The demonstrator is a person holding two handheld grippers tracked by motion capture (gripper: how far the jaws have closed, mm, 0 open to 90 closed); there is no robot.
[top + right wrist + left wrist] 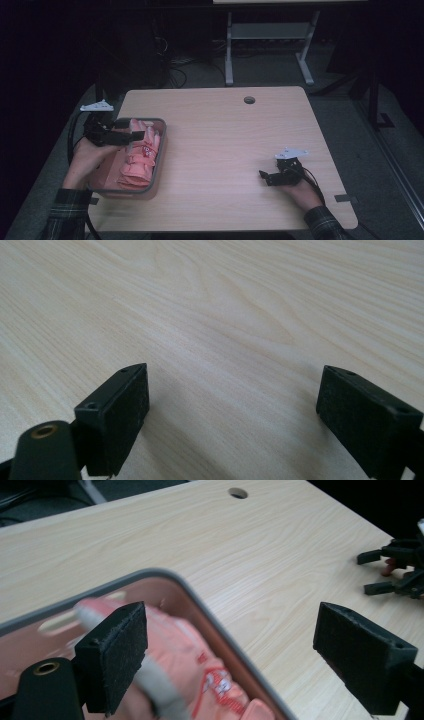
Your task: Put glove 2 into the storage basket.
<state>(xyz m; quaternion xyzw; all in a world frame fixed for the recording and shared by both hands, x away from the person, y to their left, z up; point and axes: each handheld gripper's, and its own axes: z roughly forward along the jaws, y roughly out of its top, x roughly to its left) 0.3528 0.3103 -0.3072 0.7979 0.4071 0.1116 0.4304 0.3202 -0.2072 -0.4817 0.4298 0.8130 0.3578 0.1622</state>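
A grey-rimmed tray (pixel 161 150) sits at the table's left side and holds folded pink cloth (pixel 140 162) with a red print and grey trim. My left gripper (pixel 142 134) hovers open over the tray's far end; in the left gripper view its jaws straddle the tray rim (pixel 210 610), one jaw above the pink cloth (pixel 200 670), the other above bare table. My right gripper (pixel 265 177) rests open low over the table near the front right, nothing between its jaws. In the right gripper view its gripper (pixel 232 410) faces bare wood.
The wooden table (pixel 225 135) has a round cable hole (pixel 249 100) near its far edge. A white desk frame (pixel 270 45) stands on the floor beyond. The right gripper (pixel 395 572) appears at the far right of the left gripper view.
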